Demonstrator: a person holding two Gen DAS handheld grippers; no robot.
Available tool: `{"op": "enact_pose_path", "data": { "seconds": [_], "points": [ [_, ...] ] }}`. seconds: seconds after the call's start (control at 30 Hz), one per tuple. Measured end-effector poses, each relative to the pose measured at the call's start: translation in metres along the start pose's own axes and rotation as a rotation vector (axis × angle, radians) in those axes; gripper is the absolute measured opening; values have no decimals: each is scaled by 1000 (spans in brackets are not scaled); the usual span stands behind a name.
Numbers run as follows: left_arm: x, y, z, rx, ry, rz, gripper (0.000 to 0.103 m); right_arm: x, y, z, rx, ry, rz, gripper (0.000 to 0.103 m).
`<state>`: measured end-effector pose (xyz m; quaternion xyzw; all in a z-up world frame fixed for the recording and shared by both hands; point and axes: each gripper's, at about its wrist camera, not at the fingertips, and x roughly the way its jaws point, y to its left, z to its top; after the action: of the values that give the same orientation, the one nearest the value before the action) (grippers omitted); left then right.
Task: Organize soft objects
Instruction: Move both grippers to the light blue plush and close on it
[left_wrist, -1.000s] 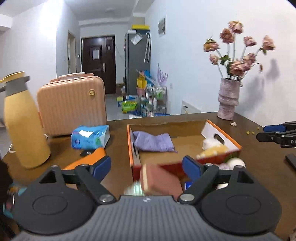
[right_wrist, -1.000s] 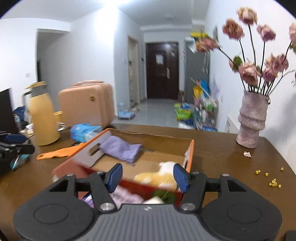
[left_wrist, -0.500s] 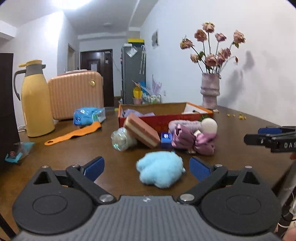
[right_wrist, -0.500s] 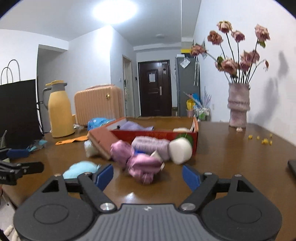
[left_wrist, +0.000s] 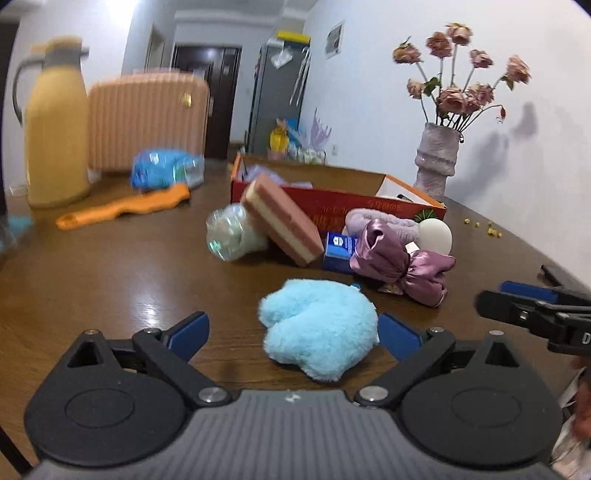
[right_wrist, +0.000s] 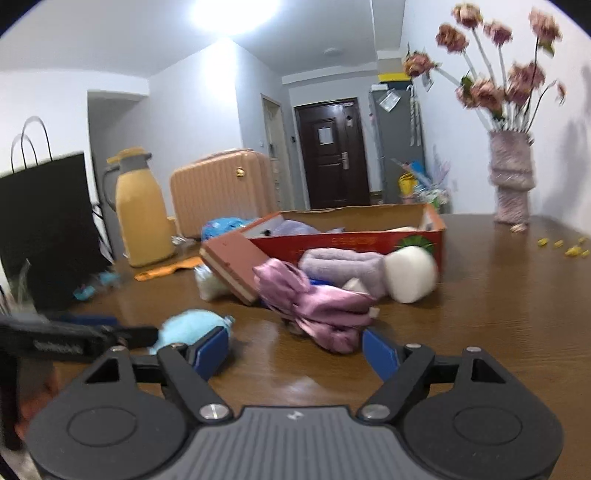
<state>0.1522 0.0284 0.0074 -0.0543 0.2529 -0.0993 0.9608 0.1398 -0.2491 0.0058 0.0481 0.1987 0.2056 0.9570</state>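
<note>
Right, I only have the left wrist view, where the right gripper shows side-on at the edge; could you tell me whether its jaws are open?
Observer: Yes, the right gripper is open. Its jaws have just closed a little, and nothing sits between the pads; the purple satin bow lies just beyond the fingertips.
Operator: Thank you. Is anything standing left of the yellow flask, outside my picture?
Observer: Yes, a black paper bag with loop handles stands there, at the far left of the right wrist view.
</note>
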Motion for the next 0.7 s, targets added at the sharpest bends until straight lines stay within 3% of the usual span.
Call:
{"op": "enact_pose_path", "data": {
  "seconds": [0.13, 0.27, 0.3, 0.37, 0.47, 0.5, 0.63, 0.7],
  "points": [
    [13, 14, 1, -52, 48, -32, 82, 35, 1, 10, 64, 47, 91, 57],
    [19, 28, 2, -102, 90, -122, 64, 69, 14, 16, 73, 106, 171, 53],
    [20, 31, 3, -114, 99, -153, 56, 78, 16, 18, 77, 121, 186, 52],
    [23, 35, 5, -134, 110, -201, 50, 95, 19, 21, 99, 150, 211, 49],
    [27, 40, 9, -153, 120, -214, 48, 115, 20, 22, 137, 193, 246, 36],
    [27, 41, 11, -156, 117, -209, 48, 119, 20, 21, 155, 206, 260, 27],
    [18, 50, 11, -152, 38, -89, 53, 102, 22, 15, 191, 217, 278, 23],
    [10, 52, 8, -175, 9, -79, 60, 87, 27, 12, 194, 201, 287, 25]
  ]
}}
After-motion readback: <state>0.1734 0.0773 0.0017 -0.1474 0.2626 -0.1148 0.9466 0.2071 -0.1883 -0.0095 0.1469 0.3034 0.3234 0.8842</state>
